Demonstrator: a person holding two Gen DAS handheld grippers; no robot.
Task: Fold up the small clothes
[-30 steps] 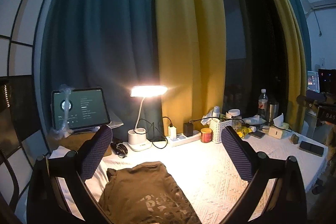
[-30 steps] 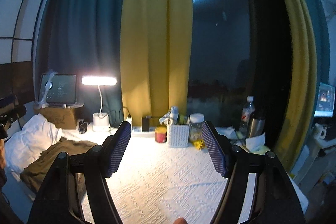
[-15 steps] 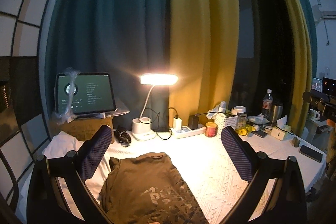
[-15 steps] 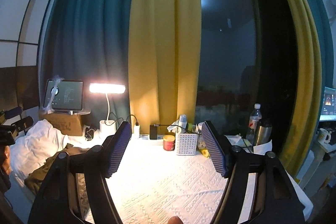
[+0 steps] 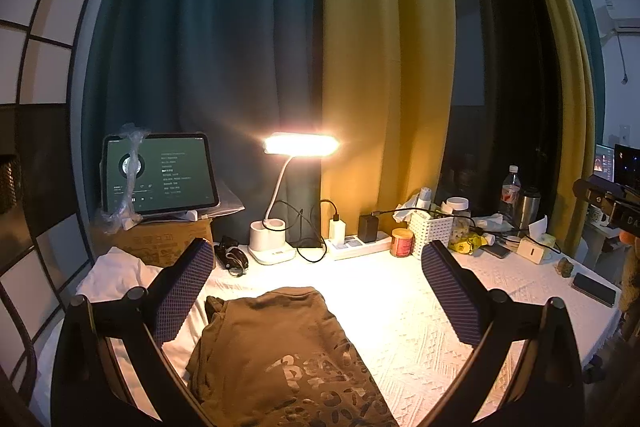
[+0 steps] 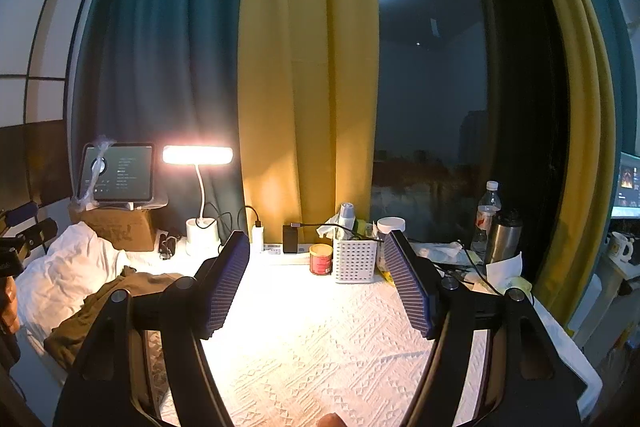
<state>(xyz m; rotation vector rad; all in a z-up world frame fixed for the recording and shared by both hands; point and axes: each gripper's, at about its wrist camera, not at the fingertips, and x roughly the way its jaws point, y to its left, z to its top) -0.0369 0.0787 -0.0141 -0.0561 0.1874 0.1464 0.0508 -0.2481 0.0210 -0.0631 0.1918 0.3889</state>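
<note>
An olive-brown T-shirt (image 5: 280, 355) with a printed front lies in a folded heap on the white textured tablecloth (image 5: 420, 327). My left gripper (image 5: 318, 267) hangs open above it, fingers wide apart, holding nothing. In the right wrist view the same T-shirt (image 6: 104, 307) lies at the left, partly hidden behind the left finger. My right gripper (image 6: 316, 259) is open over bare tablecloth (image 6: 320, 347), well to the right of the shirt. The left gripper (image 6: 24, 235) shows at the left edge of that view.
A lit desk lamp (image 5: 300, 147), a tablet (image 5: 160, 175) on a cardboard box, a power strip (image 5: 356, 243), a red tin (image 5: 401, 242), a white basket (image 5: 430, 229), bottles (image 5: 510, 191) and a phone (image 5: 594, 289) line the back and right. Crumpled white cloth (image 6: 60, 279) lies at the left.
Both grippers have tilted and lifted slightly, so the table items sit lower in each view. The shirt has not moved and both grippers stay open.
</note>
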